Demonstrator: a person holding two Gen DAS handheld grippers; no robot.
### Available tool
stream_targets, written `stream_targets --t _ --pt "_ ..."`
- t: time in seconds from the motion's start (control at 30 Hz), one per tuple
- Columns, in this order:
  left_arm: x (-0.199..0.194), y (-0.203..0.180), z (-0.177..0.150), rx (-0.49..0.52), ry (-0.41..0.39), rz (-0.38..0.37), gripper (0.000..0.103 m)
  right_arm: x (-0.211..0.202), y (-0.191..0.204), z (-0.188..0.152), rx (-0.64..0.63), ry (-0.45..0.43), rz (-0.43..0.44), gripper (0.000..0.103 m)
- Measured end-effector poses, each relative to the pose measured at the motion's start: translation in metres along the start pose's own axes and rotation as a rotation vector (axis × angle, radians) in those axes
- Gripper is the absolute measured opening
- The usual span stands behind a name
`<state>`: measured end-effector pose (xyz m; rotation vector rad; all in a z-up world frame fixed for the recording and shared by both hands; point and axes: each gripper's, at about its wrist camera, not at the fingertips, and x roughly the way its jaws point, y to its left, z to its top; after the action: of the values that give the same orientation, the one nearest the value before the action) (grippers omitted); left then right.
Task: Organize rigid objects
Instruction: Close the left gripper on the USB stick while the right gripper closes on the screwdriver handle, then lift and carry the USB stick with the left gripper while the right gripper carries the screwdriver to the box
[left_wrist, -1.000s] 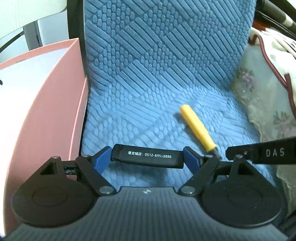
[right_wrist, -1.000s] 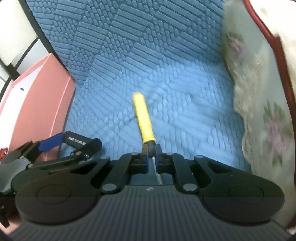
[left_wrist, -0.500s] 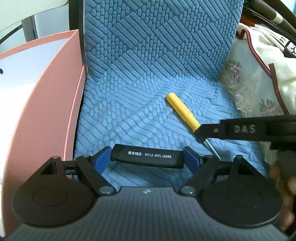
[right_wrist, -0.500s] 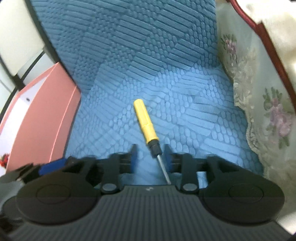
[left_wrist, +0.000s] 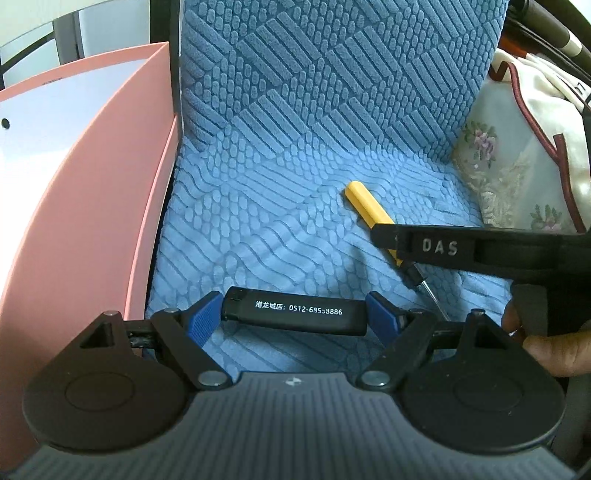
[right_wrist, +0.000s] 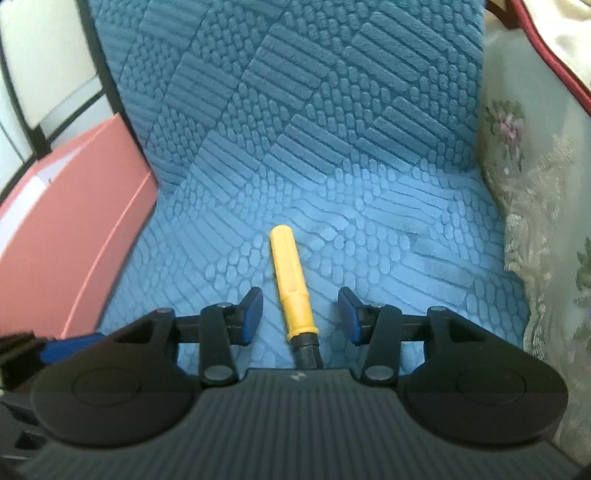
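Your right hand-held gripper (right_wrist: 300, 315), clamped on the screwdriver (right_wrist: 291, 295) a second ago, is now standing wide open around its handle as it lies on the blue cushion (right_wrist: 388, 221). Your left hand-held gripper (left_wrist: 294, 317) is still gripping the lighter (left_wrist: 295, 315) lengthwise beside the pink box (left_wrist: 92, 221).

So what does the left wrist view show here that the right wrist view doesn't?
Only the left wrist view shows the black lighter with white print, clamped end to end in the left hand-held gripper, plus the screwdriver's metal shaft and the person's hand. Only the right wrist view shows the right hand-held gripper open, its blue pads either side of the yellow screwdriver without touching. Both show the screwdriver lying on the blue cushion, the pink box and the floral fabric.
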<state>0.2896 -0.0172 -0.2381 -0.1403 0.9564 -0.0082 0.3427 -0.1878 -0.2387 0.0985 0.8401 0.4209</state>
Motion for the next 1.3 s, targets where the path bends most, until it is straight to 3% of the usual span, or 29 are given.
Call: stream_targets --t 0.1,0.2,0.27,0.43,0.6,1.0,1.3 --pt "0.001 0.0 0.0 -0.003 -0.001 0.008 0.086 0.006 0.004 -0.001 -0.027 0.054 0.007 0.047" --pt "0.002 0.0 -0.001 -0.005 0.001 0.013 0.086 0.006 0.011 -0.002 -0.087 0.057 -0.016 0.036" --pt "0.002 0.0 -0.001 -0.002 0.002 0.017 0.086 0.006 0.014 -0.003 -0.128 0.063 -0.042 0.022" --pt "0.001 0.002 0.0 -0.021 -0.004 0.022 0.086 -0.004 0.012 0.0 -0.107 0.027 -0.075 0.022" --pt "0.001 0.003 0.0 -0.023 -0.007 0.022 0.086 -0.023 0.004 0.0 -0.001 0.0 -0.058 0.022" --pt "-0.001 0.005 -0.001 -0.028 0.0 0.013 0.086 -0.054 0.007 -0.036 0.126 0.099 -0.056 0.022" --pt "-0.001 0.006 0.001 -0.037 -0.004 0.004 0.086 -0.046 0.017 -0.058 0.104 0.161 -0.079 0.024"
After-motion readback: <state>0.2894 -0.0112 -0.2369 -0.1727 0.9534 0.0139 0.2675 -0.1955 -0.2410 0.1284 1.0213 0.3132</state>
